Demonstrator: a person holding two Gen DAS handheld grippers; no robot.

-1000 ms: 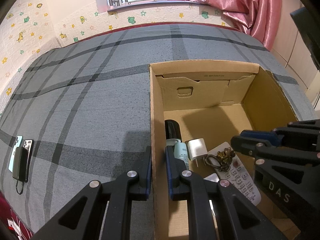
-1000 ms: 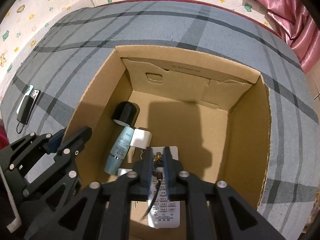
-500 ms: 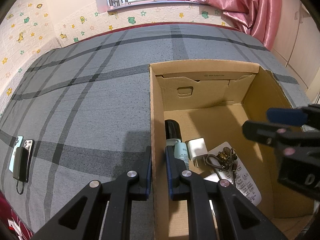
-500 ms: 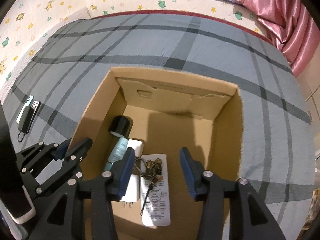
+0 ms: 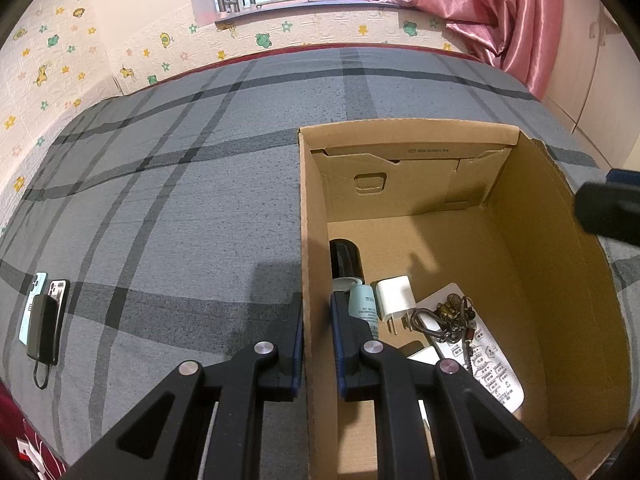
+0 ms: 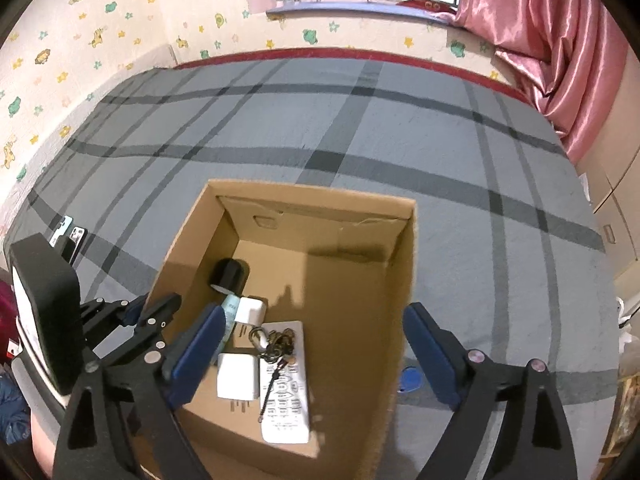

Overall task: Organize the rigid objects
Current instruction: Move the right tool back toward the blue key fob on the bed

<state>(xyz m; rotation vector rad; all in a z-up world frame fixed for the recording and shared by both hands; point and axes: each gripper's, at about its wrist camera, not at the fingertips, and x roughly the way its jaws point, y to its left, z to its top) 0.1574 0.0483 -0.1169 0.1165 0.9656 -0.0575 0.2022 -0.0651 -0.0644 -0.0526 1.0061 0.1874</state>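
Note:
An open cardboard box (image 5: 400, 126) stands on the grey plaid bed. My left gripper (image 5: 316, 332) is shut on its left wall, one finger inside and one outside. On the box floor lie a teal bottle with a black cap (image 6: 229, 276), a white charger (image 6: 250, 310), a white adapter (image 6: 237, 376) and a white remote (image 6: 286, 396). A key bunch (image 6: 274, 344) rests on the remote's top end. My right gripper (image 6: 314, 320) hangs above the box (image 6: 312, 192), its jaws opening wide with nothing pressed between the pads. One of its fingers (image 5: 612, 208) shows at the right edge of the left wrist view.
Two phones and a dark power bank (image 5: 42, 320) lie on the bed far left of the box. A small blue round object (image 6: 410, 378) sits on the bed by the box's right wall. A pink curtain (image 6: 560, 40) and cabinets stand to the right.
My right gripper opened and let go of the key bunch, which now lies on the remote. It rose up and back out of the box. The left gripper has not moved.

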